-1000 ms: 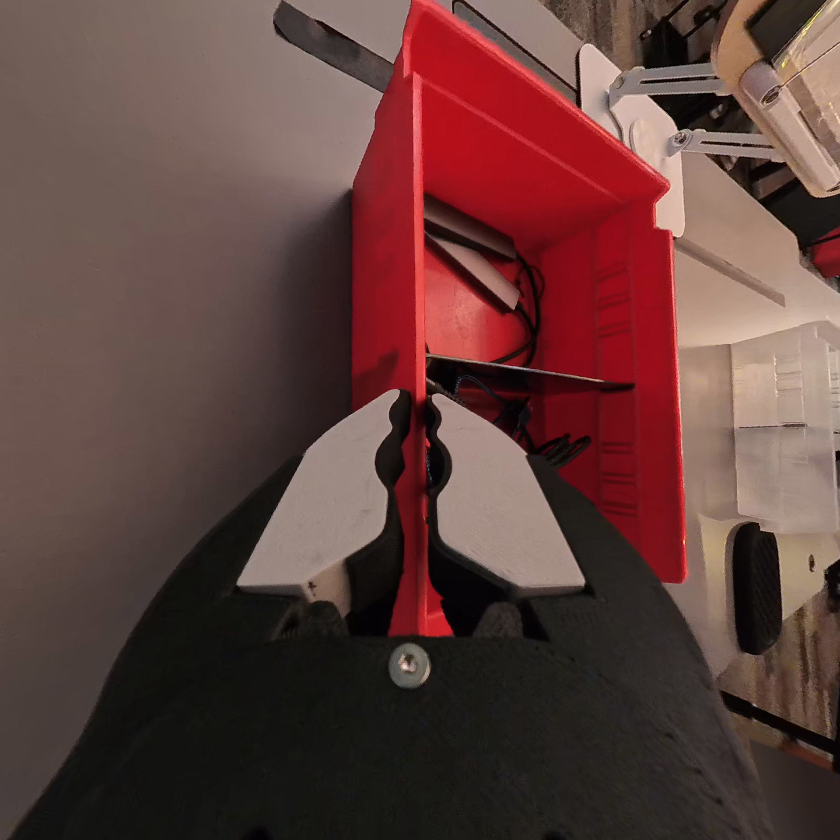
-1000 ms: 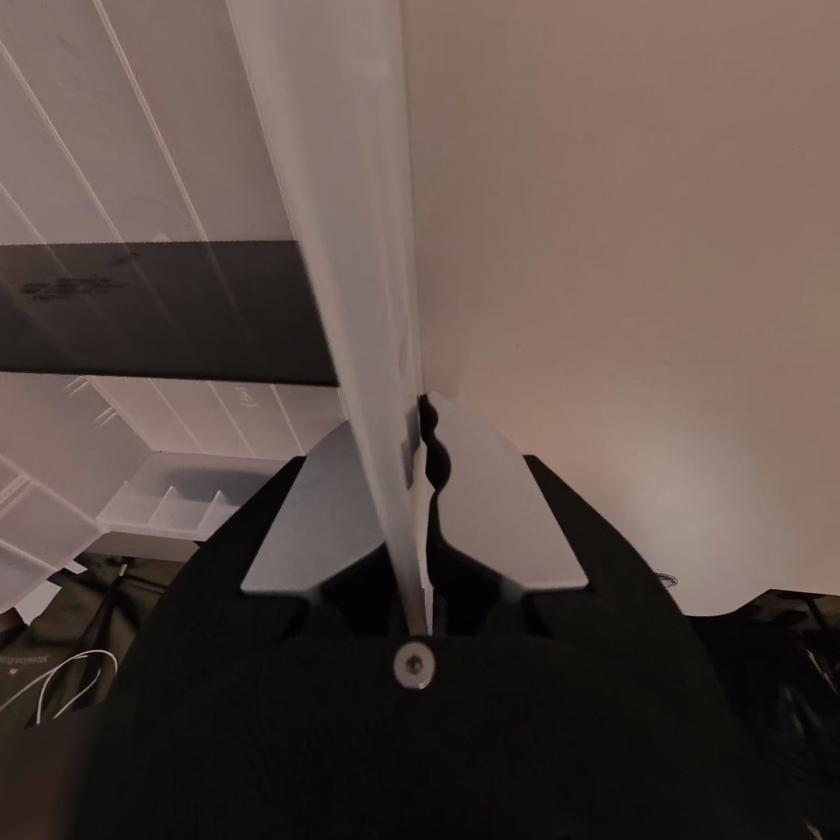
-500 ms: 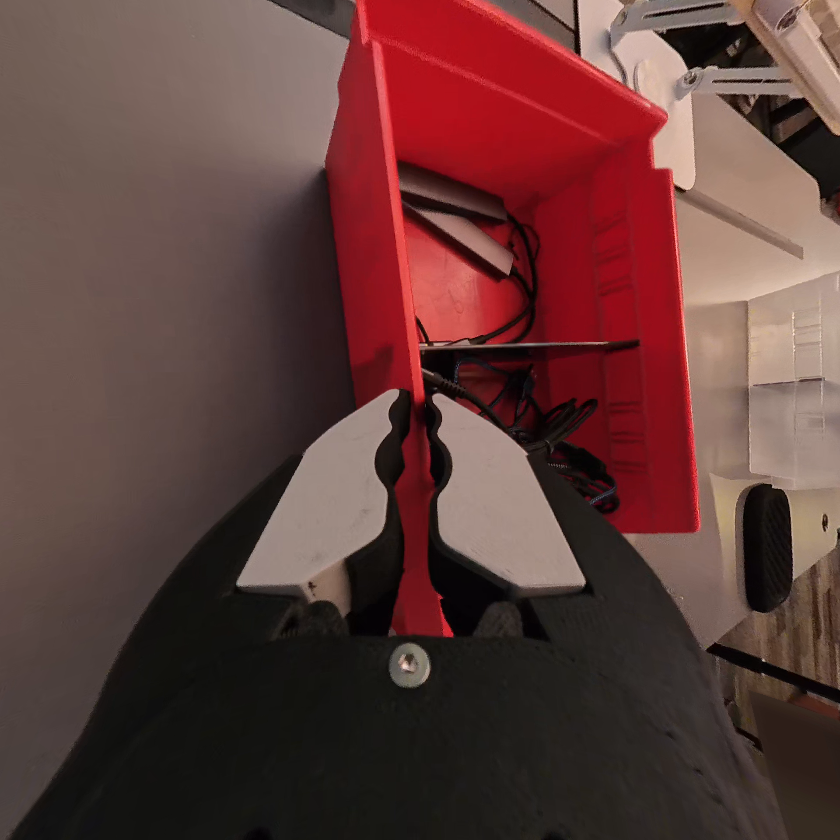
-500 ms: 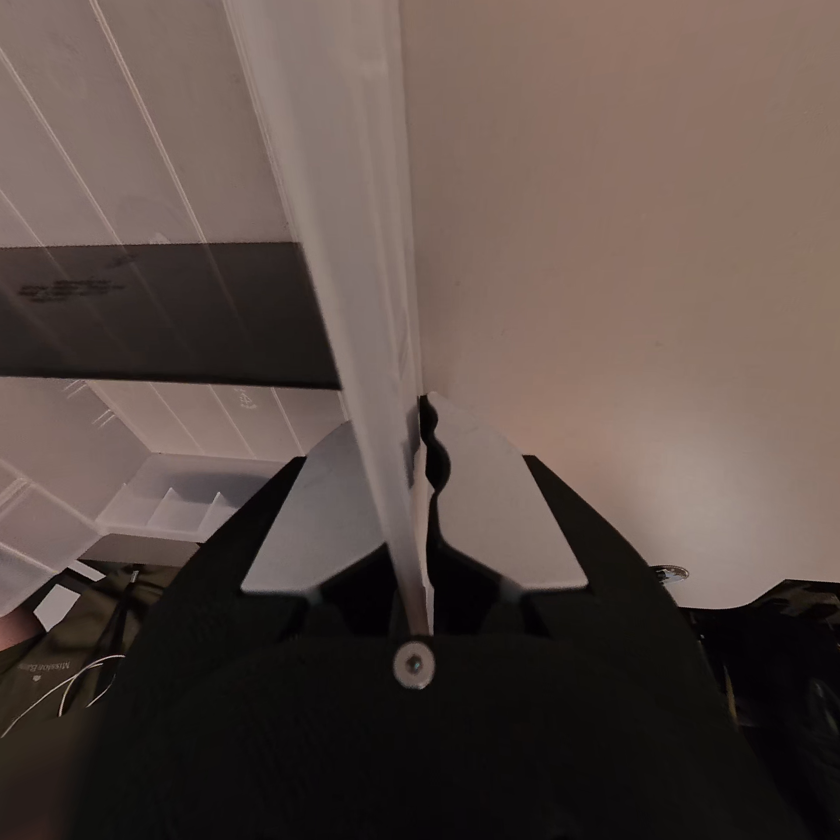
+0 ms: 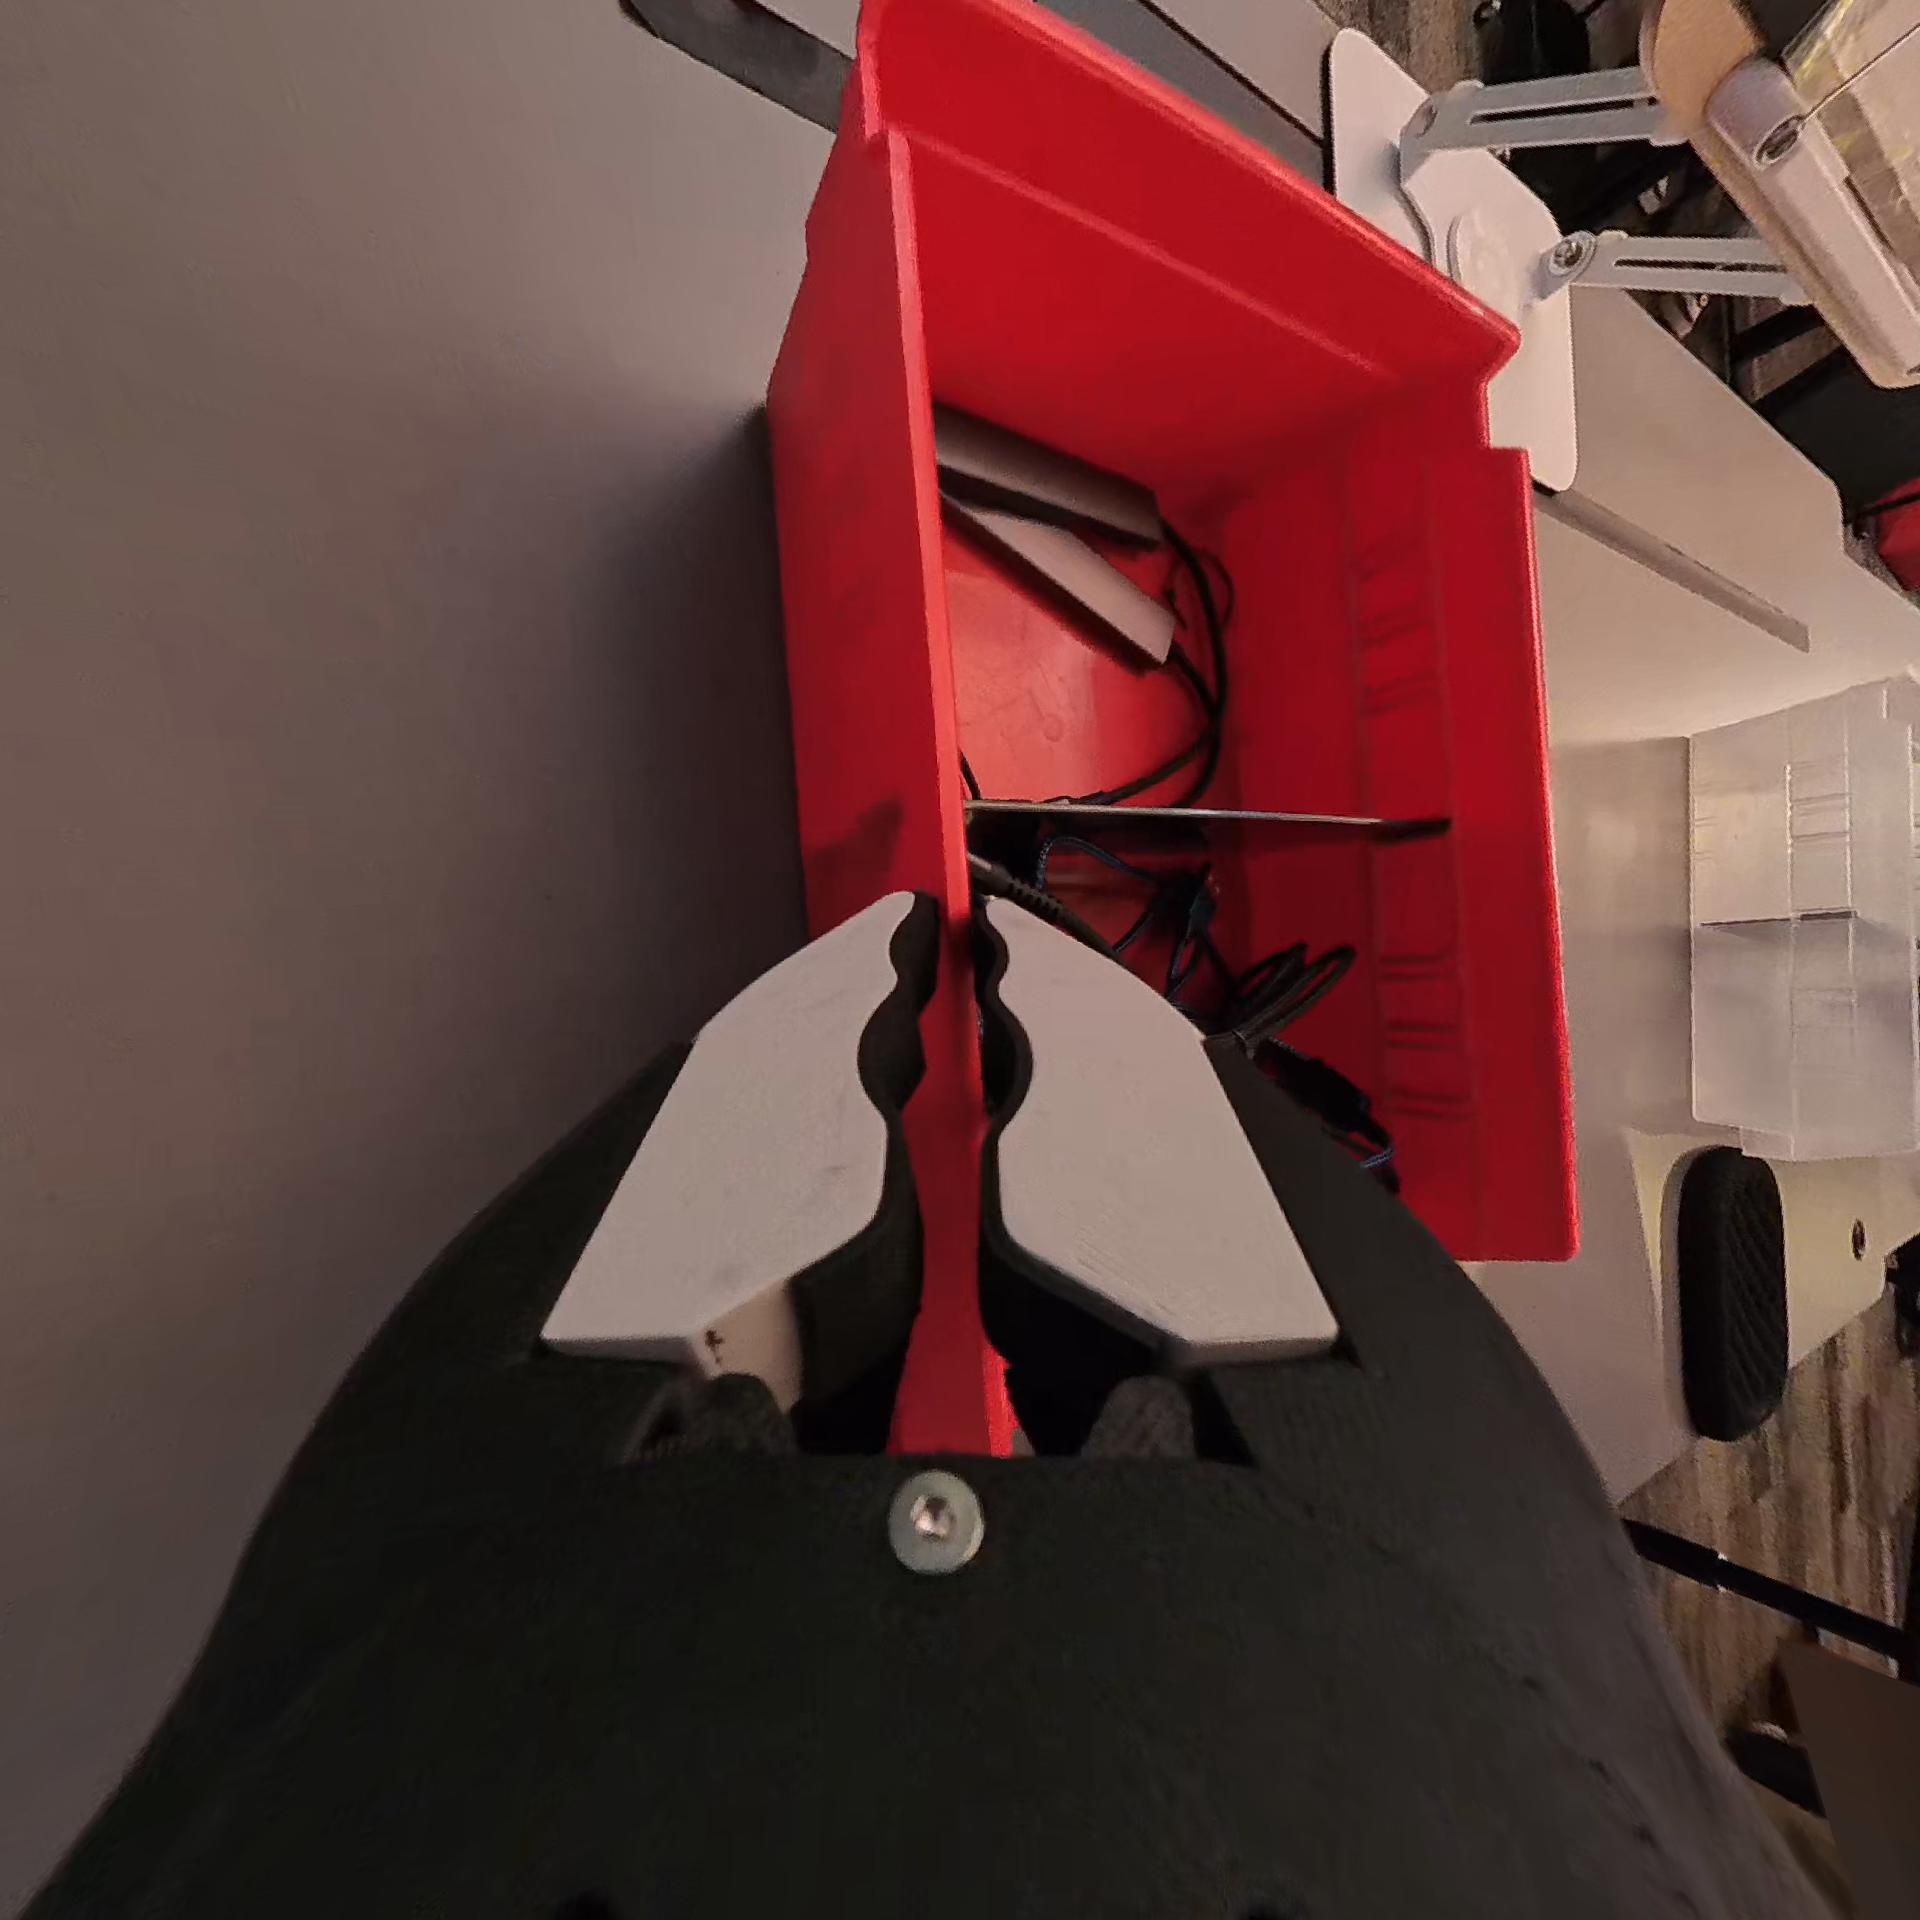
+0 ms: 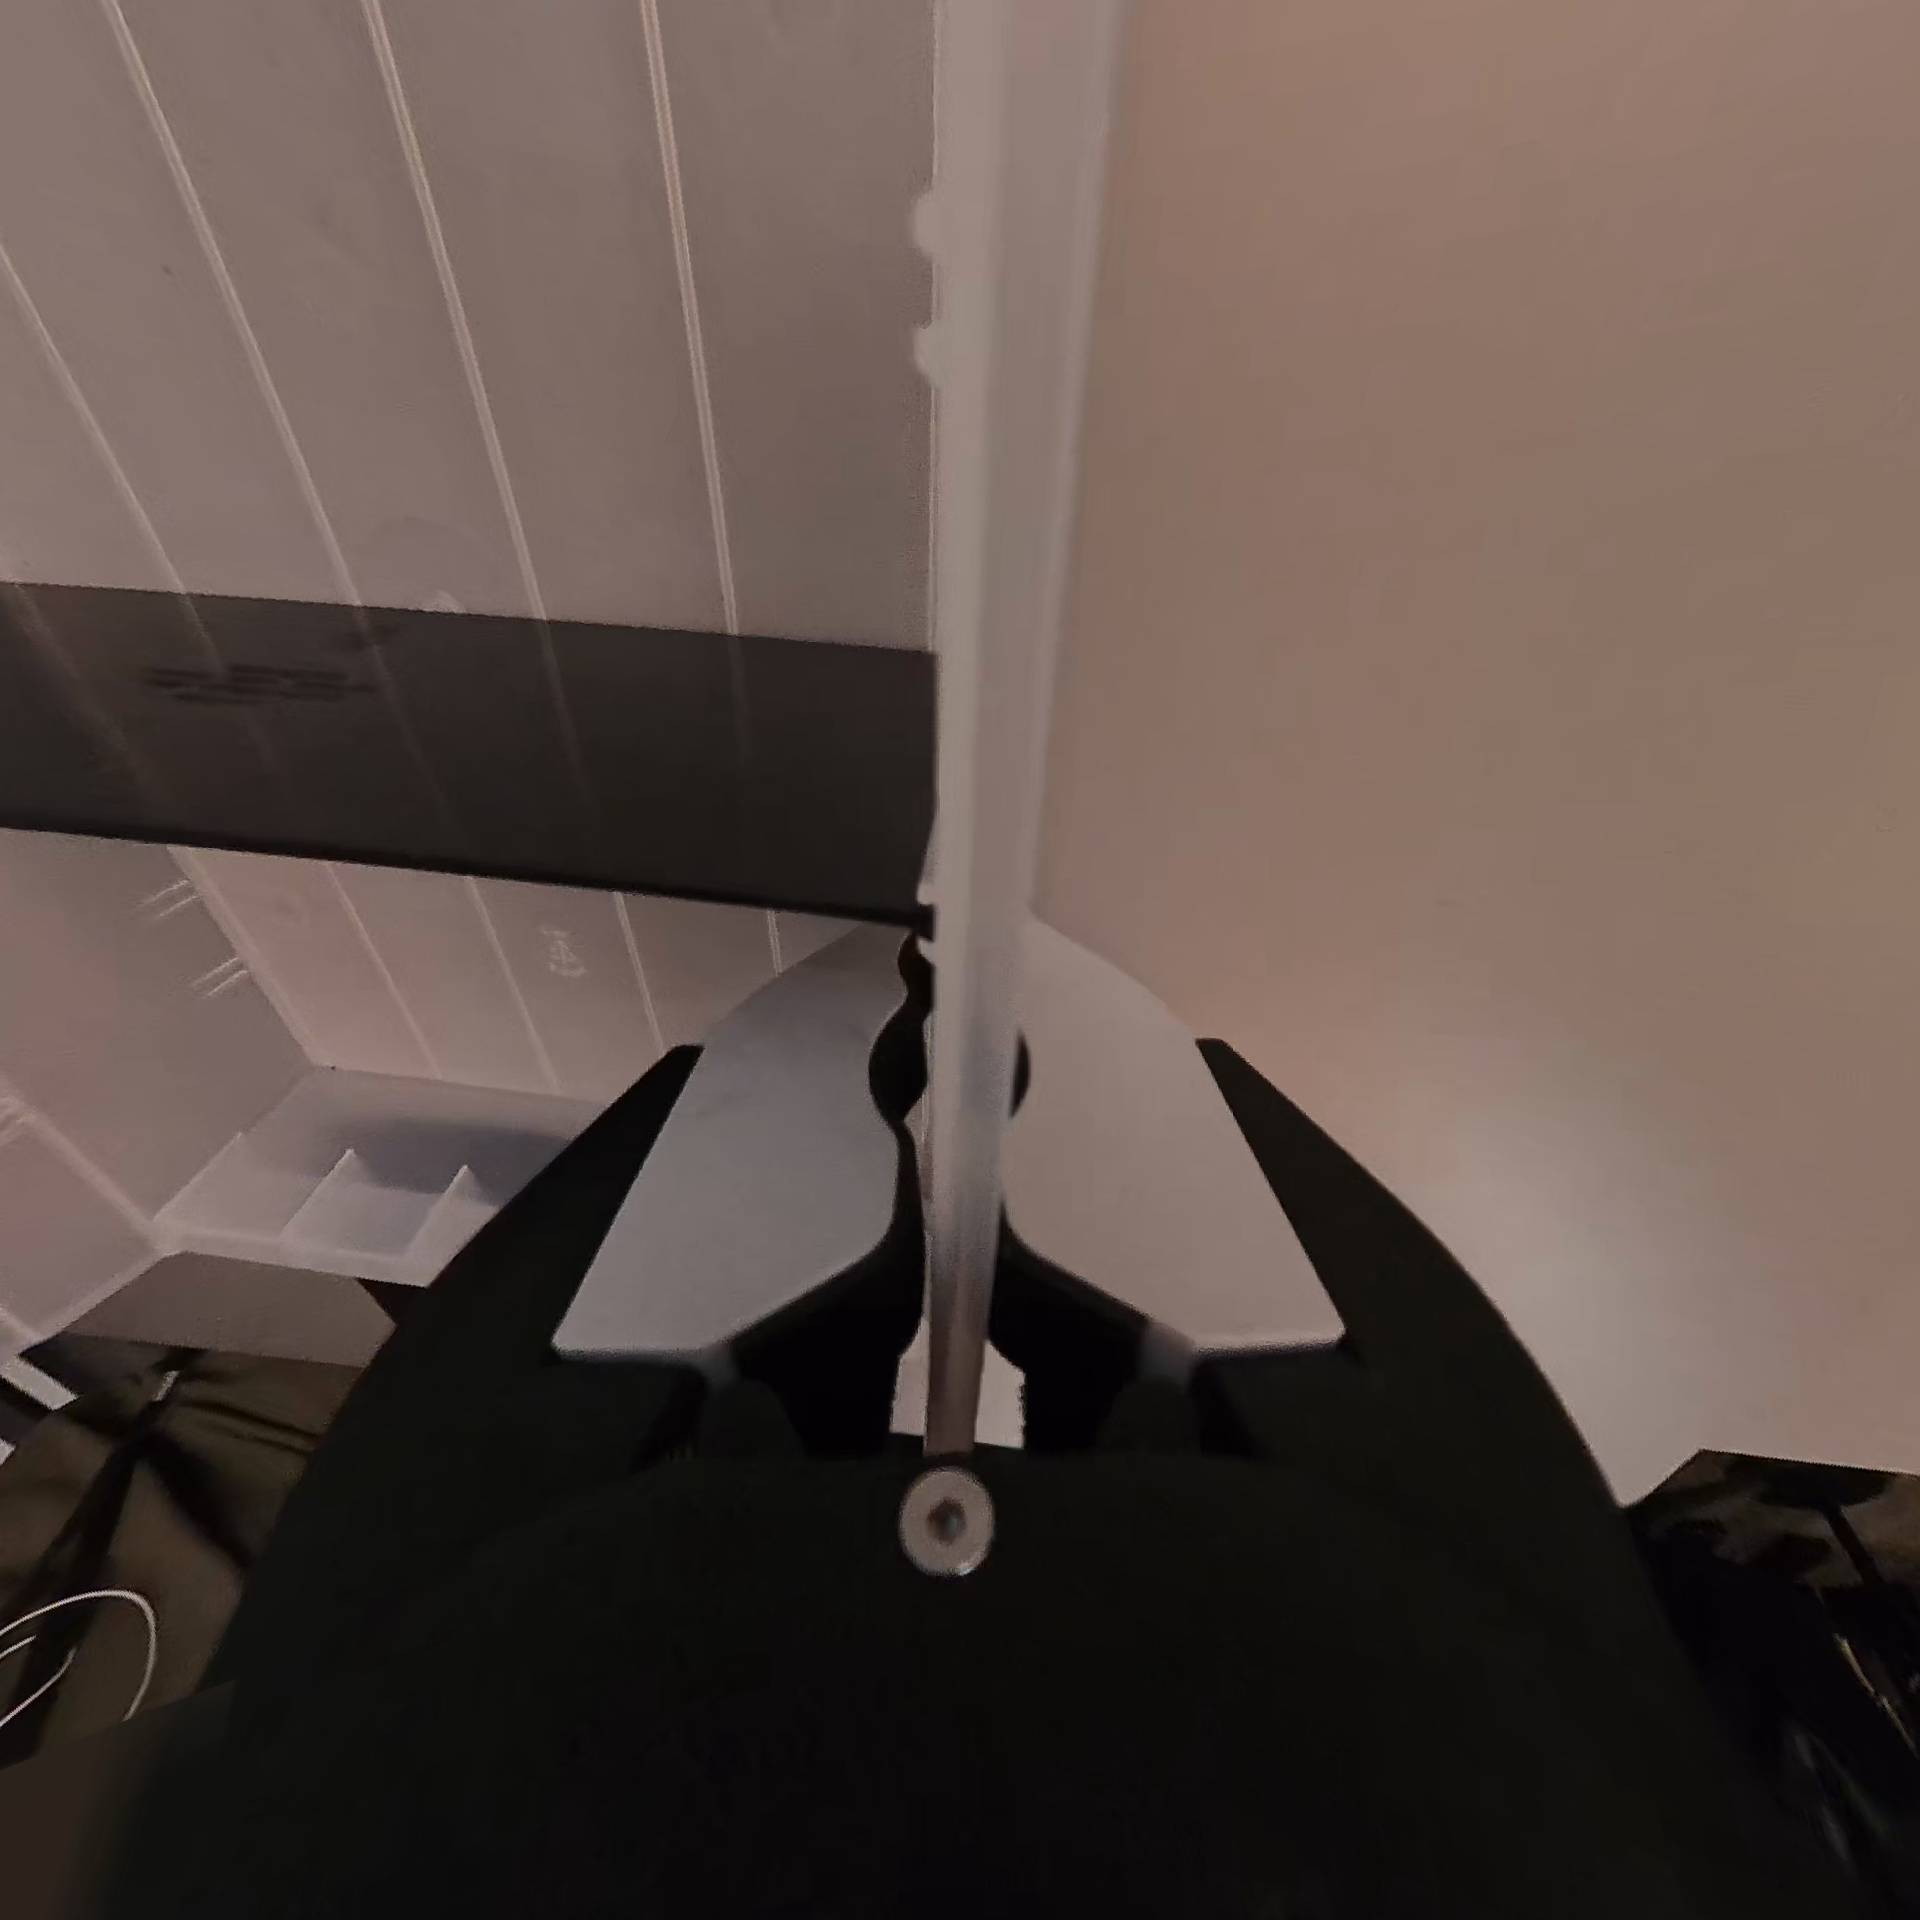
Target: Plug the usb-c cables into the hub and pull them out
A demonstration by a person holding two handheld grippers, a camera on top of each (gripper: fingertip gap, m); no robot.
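My left gripper [image 5: 951,914] is shut on the left wall of a red bin [image 5: 914,520] that rests on the grey table. Two grey slab-shaped hubs [image 5: 1049,488] lie in the bin's far compartment. Dark cables [image 5: 1195,935] are tangled in the near compartment, behind a thin dark divider [image 5: 1195,826]. My right gripper [image 6: 961,945] is shut on the wall of a translucent white bin [image 6: 997,520]. The wall runs straight up between the pads. A dark divider [image 6: 468,727] crosses the inside of that bin.
In the left wrist view a clear plastic bin [image 5: 1808,914] and a black-grilled device [image 5: 1730,1288] stand to the right of the red bin, with a white bracket [image 5: 1455,187] behind it. A small compartment tray [image 6: 343,1184] lies at the lower left of the right wrist view. The pale table [image 6: 1507,623] lies to the right. Left tips to right tips: about 80 cm.
The translucent bin's wall leaned left in my right gripper's grasp and now stands upright in it. The red bin swung slightly in the left wrist view, still gripped.
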